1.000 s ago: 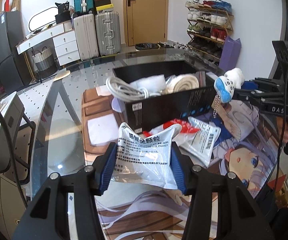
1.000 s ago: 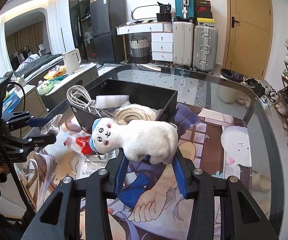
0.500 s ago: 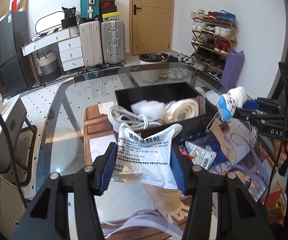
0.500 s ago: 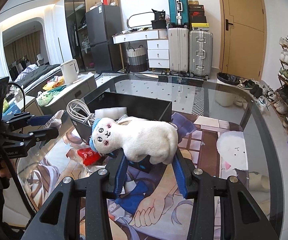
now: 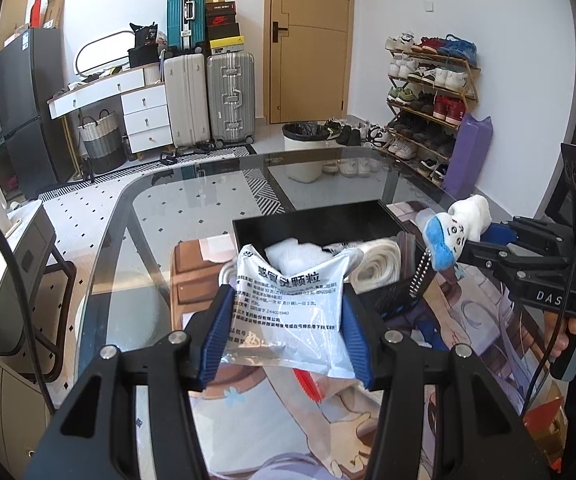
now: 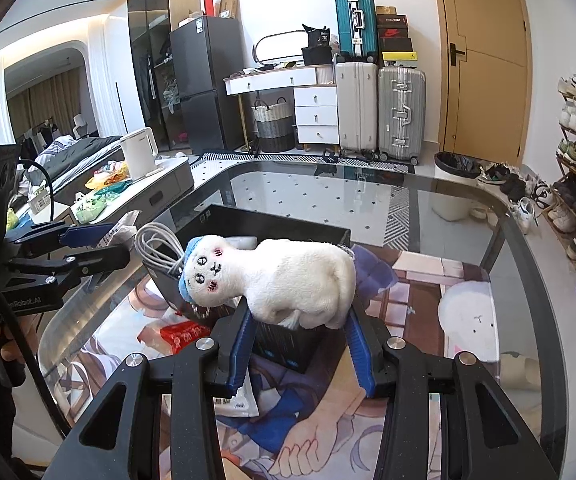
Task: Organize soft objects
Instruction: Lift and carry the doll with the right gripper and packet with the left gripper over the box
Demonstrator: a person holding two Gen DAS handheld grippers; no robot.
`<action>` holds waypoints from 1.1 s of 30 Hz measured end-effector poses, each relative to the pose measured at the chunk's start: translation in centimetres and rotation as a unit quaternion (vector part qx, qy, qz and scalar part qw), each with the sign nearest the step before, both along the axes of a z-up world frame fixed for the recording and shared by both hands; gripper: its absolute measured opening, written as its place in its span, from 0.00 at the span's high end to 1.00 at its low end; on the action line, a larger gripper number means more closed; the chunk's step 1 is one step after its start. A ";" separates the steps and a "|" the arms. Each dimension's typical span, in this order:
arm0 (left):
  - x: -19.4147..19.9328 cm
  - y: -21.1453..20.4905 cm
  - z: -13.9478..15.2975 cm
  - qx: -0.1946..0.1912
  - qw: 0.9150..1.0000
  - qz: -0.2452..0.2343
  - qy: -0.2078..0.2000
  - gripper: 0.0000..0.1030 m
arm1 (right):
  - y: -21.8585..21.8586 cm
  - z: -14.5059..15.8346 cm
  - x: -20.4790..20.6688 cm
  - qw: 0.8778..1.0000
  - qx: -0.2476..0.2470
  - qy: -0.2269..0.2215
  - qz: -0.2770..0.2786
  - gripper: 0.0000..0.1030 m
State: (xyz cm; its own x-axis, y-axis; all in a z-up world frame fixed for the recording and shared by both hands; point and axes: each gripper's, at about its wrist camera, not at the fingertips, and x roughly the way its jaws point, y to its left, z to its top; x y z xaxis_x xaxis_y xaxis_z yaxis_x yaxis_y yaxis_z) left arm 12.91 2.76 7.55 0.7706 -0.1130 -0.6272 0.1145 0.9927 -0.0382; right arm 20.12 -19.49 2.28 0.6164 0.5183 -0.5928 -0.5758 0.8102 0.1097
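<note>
My left gripper [image 5: 288,328] is shut on a silvery white sachet [image 5: 290,308] printed with black text, held in the air in front of the black box [image 5: 312,224]. My right gripper [image 6: 298,340] is shut on a white plush toy [image 6: 284,280] with a blue cap, held above the near corner of the black box [image 6: 288,230]. In the left wrist view the plush toy [image 5: 458,228] and right gripper [image 5: 504,248] hover at the box's right side. In the box lie a white cable [image 6: 160,244], a cream roll [image 5: 378,264] and white padding.
The box stands on a printed anime mat [image 5: 468,320] over a glass table [image 5: 192,208]. A red packet [image 6: 182,334] and a white sachet [image 6: 236,402] lie on the mat before the box. A person's hands grip both handles. Suitcases, a shoe rack and a bin stand beyond.
My left gripper has risen and moved toward the box with the sachet; the box now lies lower in its view. The right gripper with the plush toy has barely moved.
</note>
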 end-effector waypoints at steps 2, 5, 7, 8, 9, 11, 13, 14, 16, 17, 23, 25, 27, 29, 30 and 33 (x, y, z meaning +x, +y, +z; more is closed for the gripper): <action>0.5 0.0 0.2 -0.001 1.000 0.003 -0.002 0.51 | 0.3 0.3 0.2 1.000 -0.001 -0.003 0.000 0.58; 1.1 -0.2 0.4 -0.001 1.000 0.008 -0.006 0.51 | 0.7 0.5 0.5 1.000 0.000 -0.004 -0.002 0.58; 1.5 -0.2 0.6 -0.003 1.000 0.008 -0.007 0.51 | 1.0 0.5 0.8 1.000 -0.001 -0.003 -0.003 0.58; 1.8 -0.2 0.6 -0.003 1.000 0.008 -0.008 0.51 | 1.2 0.5 1.0 1.000 -0.001 -0.002 -0.004 0.58; 2.1 -0.3 0.6 -0.003 1.000 0.009 -0.009 0.51 | 1.3 0.5 1.2 1.000 -0.001 -0.001 -0.005 0.58; 2.7 -0.4 0.6 -0.002 1.000 0.009 -0.009 0.51 | 1.5 0.5 1.6 1.000 -0.001 0.001 -0.007 0.58; 3.2 -0.5 0.4 -0.006 1.000 0.006 -0.008 0.50 | 1.8 0.5 1.8 1.000 -0.001 0.001 -0.012 0.58; 3.4 -0.6 0.4 -0.007 1.000 0.006 -0.008 0.50 | 1.9 0.5 2.0 1.000 -0.001 0.002 -0.014 0.58; 3.8 -0.6 0.3 -0.006 1.000 0.003 -0.009 0.51 | 2.1 0.6 2.4 1.000 -0.001 0.002 -0.017 0.58; 4.0 -0.7 0.3 -0.005 1.000 0.003 -0.008 0.51 | 2.2 0.6 2.6 1.000 0.000 0.004 -0.018 0.58; 5.1 -1.1 0.3 0.001 1.000 0.001 -0.010 0.51 | 3.0 1.0 3.5 1.000 -0.004 0.003 -0.018 0.58; 5.5 -1.2 0.2 0.006 1.000 0.003 -0.011 0.50 | 3.3 0.9 3.7 1.000 -0.007 0.001 -0.018 0.58; 6.0 -1.4 0.1 0.009 1.000 0.002 -0.008 0.50 | 3.5 0.8 4.1 1.000 -0.010 -0.003 -0.020 0.58; 6.4 -1.7 0.0 0.011 1.000 0.000 -0.008 0.50 | 3.7 0.6 4.4 1.000 -0.013 -0.001 -0.020 0.58; 6.6 -1.8 -0.1 0.011 1.000 -0.001 -0.008 0.50 | 3.8 0.5 4.6 1.000 -0.015 -0.001 -0.020 0.58; 7.0 -2.0 -0.3 0.015 1.000 -0.002 -0.007 0.50 | 4.0 0.3 5.1 1.000 -0.018 0.001 -0.019 0.58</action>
